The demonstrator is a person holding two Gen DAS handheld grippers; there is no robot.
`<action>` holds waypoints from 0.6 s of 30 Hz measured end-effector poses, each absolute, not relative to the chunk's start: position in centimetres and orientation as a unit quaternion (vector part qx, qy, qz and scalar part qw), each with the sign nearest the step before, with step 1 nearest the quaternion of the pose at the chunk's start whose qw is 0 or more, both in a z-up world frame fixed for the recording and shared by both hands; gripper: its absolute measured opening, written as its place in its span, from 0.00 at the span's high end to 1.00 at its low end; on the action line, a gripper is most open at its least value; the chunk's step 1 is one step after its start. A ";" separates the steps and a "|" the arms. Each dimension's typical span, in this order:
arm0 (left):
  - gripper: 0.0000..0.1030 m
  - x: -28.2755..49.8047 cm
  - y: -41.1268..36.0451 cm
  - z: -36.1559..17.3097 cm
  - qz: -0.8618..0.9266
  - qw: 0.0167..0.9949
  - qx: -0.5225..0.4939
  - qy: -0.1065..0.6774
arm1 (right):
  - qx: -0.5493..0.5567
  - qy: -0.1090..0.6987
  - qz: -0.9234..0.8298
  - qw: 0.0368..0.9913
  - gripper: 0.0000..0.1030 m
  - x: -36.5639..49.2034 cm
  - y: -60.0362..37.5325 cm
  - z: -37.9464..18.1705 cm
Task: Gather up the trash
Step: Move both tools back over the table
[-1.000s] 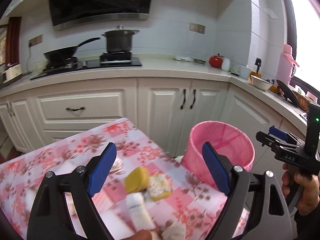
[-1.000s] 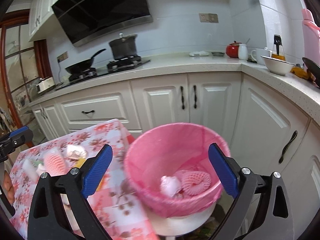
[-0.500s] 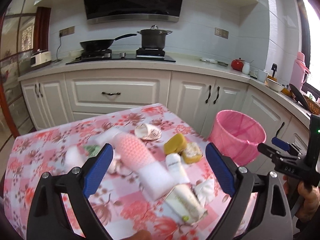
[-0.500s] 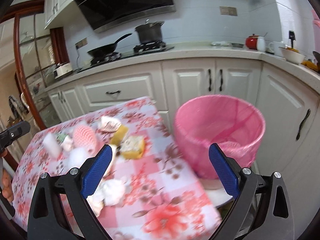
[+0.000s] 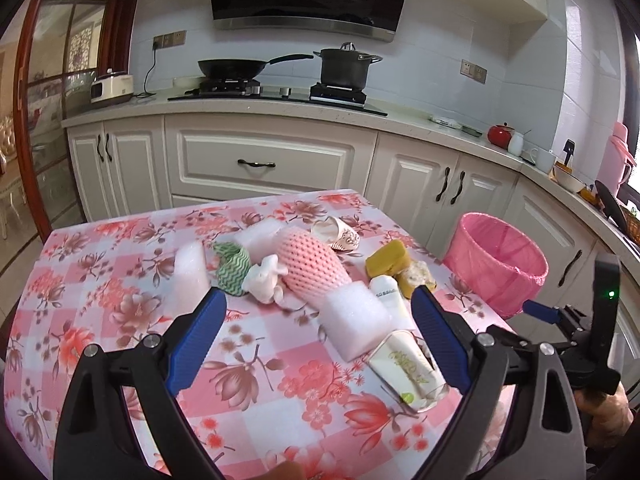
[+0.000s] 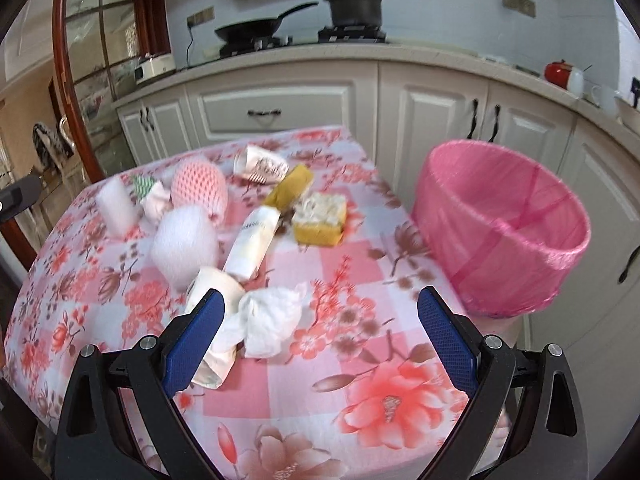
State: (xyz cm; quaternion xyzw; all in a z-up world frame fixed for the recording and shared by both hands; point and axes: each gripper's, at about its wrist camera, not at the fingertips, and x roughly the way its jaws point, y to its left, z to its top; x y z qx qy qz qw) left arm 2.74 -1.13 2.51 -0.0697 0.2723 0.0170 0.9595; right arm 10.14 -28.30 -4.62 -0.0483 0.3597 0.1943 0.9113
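Trash lies scattered mid-table [image 5: 100,280]: a pink foam net [image 5: 312,260], white foam blocks [image 5: 354,324], a tube [image 6: 254,242], yellow sponges [image 6: 320,220], a paper cup [image 5: 336,234] and a crumpled tissue [image 6: 272,320]. The pink bin [image 6: 504,228] stands just beside the table's right edge. Left gripper [image 5: 316,344] and right gripper [image 6: 320,344] hover above with jaws spread wide, empty.

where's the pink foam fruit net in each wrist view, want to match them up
Left wrist: the pink foam fruit net lies at centre frame on the floral tablecloth, between the open left gripper's fingers.
Right wrist: the net sits upper left, well beyond the open right gripper.
Shared landmark: the pink-lined trash bin, at the right in both views.
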 end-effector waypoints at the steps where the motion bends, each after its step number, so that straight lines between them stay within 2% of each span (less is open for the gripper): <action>1: 0.12 2.8 -1.1 2.4 0.017 0.959 -0.069 0.273 | -0.052 0.364 0.195 0.909 0.11 10.3 -28.1 -4.9; 6: 0.12 3.1 -1.2 1.7 0.015 0.957 -0.070 0.280 | -0.061 0.381 0.203 0.900 0.11 11.0 -27.1 -6.0; 10: 0.12 3.2 -1.3 1.4 0.015 0.956 -0.071 0.283 | -0.071 0.393 0.205 0.894 0.17 11.8 -26.4 -6.7; 18: 0.12 3.3 -0.9 0.8 0.018 0.955 -0.076 0.288 | -0.079 0.408 0.211 0.885 0.20 12.9 -25.3 -7.8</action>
